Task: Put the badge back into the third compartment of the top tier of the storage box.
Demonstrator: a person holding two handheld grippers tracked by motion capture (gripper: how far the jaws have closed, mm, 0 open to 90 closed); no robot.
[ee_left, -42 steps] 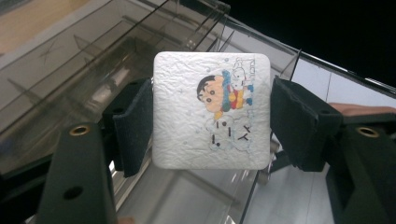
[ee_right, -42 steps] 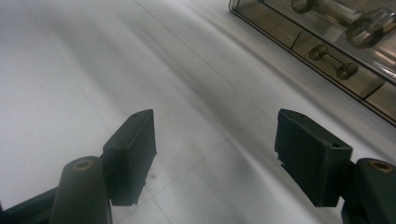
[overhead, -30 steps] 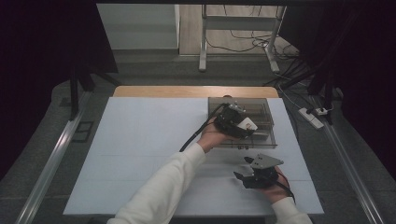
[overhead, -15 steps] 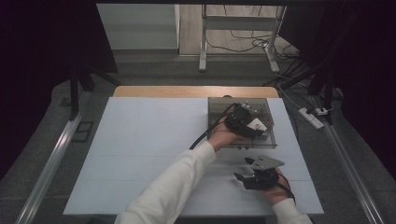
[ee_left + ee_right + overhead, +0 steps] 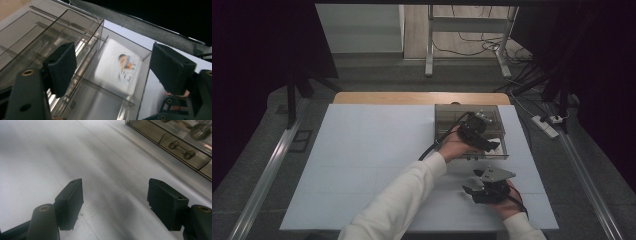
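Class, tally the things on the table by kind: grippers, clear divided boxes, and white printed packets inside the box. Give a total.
Grippers: 2, the left gripper and the right gripper
Clear divided box: 1
White printed packet: 1
Total: 4

We moved left gripper (image 5: 486,145) rightward over the clear organizer box (image 5: 447,111), jaws just opened; white printed card (image 5: 117,67) now lies loose in a compartment, pads clear of it.

White sleeve (image 5: 404,197), black foam-padded jaws
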